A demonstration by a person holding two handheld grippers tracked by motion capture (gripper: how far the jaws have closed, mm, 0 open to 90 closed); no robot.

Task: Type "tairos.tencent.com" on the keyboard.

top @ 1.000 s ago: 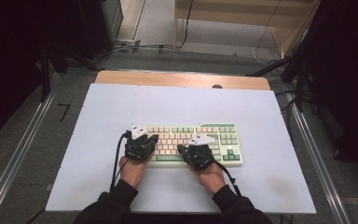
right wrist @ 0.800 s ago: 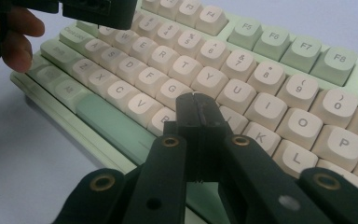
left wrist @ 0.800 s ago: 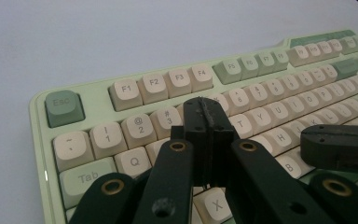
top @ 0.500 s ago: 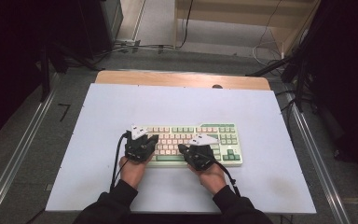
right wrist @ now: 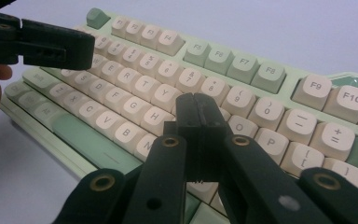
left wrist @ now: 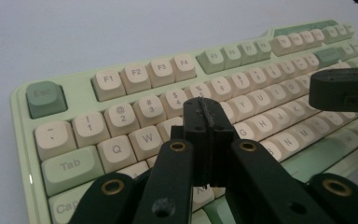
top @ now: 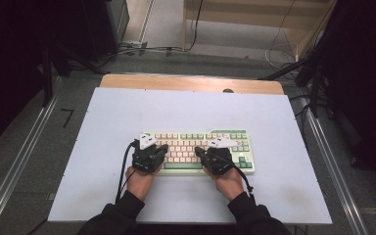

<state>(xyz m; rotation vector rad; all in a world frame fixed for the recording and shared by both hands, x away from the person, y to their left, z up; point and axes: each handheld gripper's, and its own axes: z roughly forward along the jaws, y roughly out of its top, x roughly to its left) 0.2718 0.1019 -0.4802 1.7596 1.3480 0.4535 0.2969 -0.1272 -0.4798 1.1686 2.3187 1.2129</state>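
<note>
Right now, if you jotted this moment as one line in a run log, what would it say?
left gripper: shut, empty, over keyboard near E and R | right gripper: shut, empty, over its right-hand letter keys | keyboard: flat on white table

keyboard (top: pixel 200 147): pale green, cream keys | table (top: pixel 127 117): white | hand-held grippers: black

Matt plastic keyboard (top: pixel 200 151) keycaps (smooth, cream and green), smooth white tabletop (top: pixel 127 112), wooden edge (top: pixel 176 82)

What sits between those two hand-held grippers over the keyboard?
In the high view, only keyboard keys lie between the left hand-held gripper and the right hand-held gripper.
</note>
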